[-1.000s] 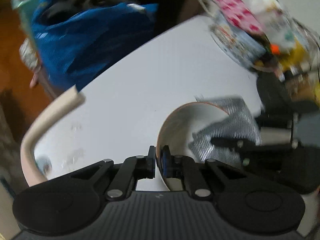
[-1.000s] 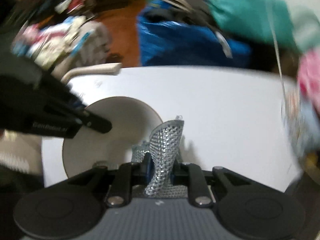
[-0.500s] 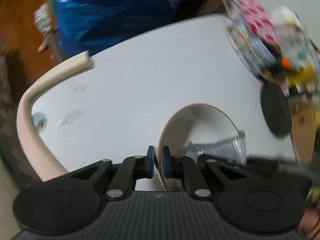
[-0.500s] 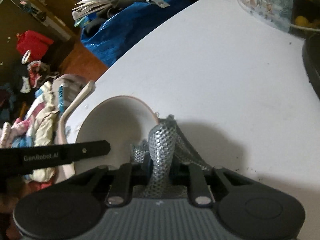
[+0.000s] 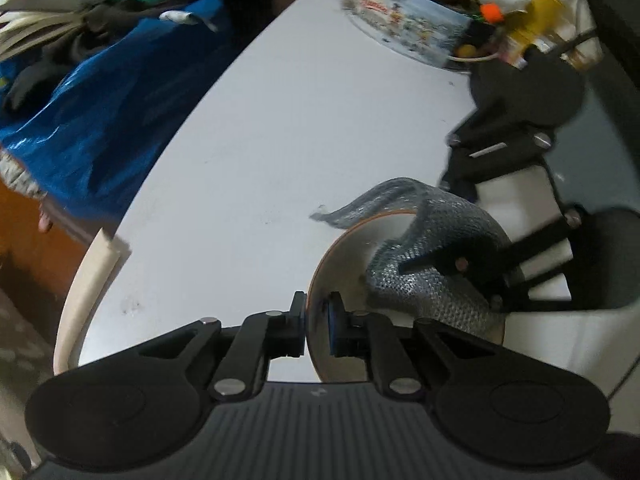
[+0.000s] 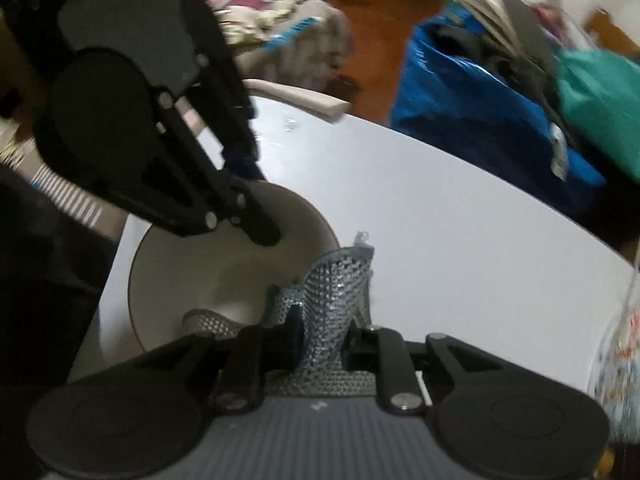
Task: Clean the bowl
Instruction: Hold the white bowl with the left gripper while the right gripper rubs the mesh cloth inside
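Bowl point(image 5: 344, 264), lower centre of the left wrist view, sits tilted on the white table point(image 5: 280, 140), its rim pinched between the closed-down fingers of the left gripper point(image 5: 316, 320). A silvery mesh cloth point(image 5: 436, 240) drapes over its far rim and into it. In the right wrist view, the right gripper point(image 6: 320, 340) at bottom centre clamps that cloth, the bowl just left of it.

A lived-in home: a white table point(image 5: 304, 128) with a rounded edge stands over a wooden floor point(image 6: 376, 40). A blue bag point(image 6: 472, 96) stuffed with clothes sits past its far edge, laundry point(image 6: 260, 12) heaped on the floor, a printed tin point(image 5: 408, 28) at the far corner.
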{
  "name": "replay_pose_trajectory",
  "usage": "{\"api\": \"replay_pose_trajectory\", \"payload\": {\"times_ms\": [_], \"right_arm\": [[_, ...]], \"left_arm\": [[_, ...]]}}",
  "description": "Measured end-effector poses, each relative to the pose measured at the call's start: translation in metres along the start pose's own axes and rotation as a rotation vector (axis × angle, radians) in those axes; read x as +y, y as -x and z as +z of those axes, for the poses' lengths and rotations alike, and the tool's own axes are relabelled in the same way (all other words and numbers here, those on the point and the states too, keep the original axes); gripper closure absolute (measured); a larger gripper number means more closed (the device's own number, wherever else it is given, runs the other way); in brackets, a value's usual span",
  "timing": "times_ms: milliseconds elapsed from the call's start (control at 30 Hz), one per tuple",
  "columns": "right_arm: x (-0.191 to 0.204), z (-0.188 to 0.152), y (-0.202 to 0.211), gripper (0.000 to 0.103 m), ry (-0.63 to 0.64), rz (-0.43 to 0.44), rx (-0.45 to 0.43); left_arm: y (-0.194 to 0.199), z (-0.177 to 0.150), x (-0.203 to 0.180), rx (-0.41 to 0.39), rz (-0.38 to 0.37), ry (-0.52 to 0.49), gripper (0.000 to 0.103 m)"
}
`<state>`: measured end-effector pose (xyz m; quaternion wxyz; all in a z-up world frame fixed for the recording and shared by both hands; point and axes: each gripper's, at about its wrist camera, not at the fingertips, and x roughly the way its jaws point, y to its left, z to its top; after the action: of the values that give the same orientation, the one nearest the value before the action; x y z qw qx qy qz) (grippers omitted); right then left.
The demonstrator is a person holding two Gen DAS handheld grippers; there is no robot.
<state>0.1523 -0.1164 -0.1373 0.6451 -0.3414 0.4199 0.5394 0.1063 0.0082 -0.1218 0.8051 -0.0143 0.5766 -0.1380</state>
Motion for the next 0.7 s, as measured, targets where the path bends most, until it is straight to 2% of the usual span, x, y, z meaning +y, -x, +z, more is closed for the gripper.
{"api": "replay_pose_trajectory", "payload": {"times_ms": [100, 333, 533, 633, 700], "right_arm": [[-0.011, -0.001, -0.004, 0.085, -0.146, 0.000, 0.016], [-0.016, -0.028, -0.006, 0.083, -0.662, -0.004, 0.000], [0.011, -0.048, 0.003, 0.075, -0.860, -0.024, -0.056], [0.018, -0.055, 0.004, 0.077, -0.931, -0.030, -0.088], [0.018, -0.056, 0.005, 0.079, -0.931, -0.025, -0.089]], "left_arm": [[0.001, -0.007, 0.008, -0.020, -0.016, 0.113, 0.097], [0.006, -0.023, 0.014, -0.065, 0.015, 0.344, 0.098], [0.007, -0.028, 0.015, -0.049, 0.022, 0.471, 0.098], [0.007, -0.030, 0.012, -0.036, 0.024, 0.466, 0.098], [0.007, -0.030, 0.010, -0.026, 0.027, 0.449, 0.097]]}}
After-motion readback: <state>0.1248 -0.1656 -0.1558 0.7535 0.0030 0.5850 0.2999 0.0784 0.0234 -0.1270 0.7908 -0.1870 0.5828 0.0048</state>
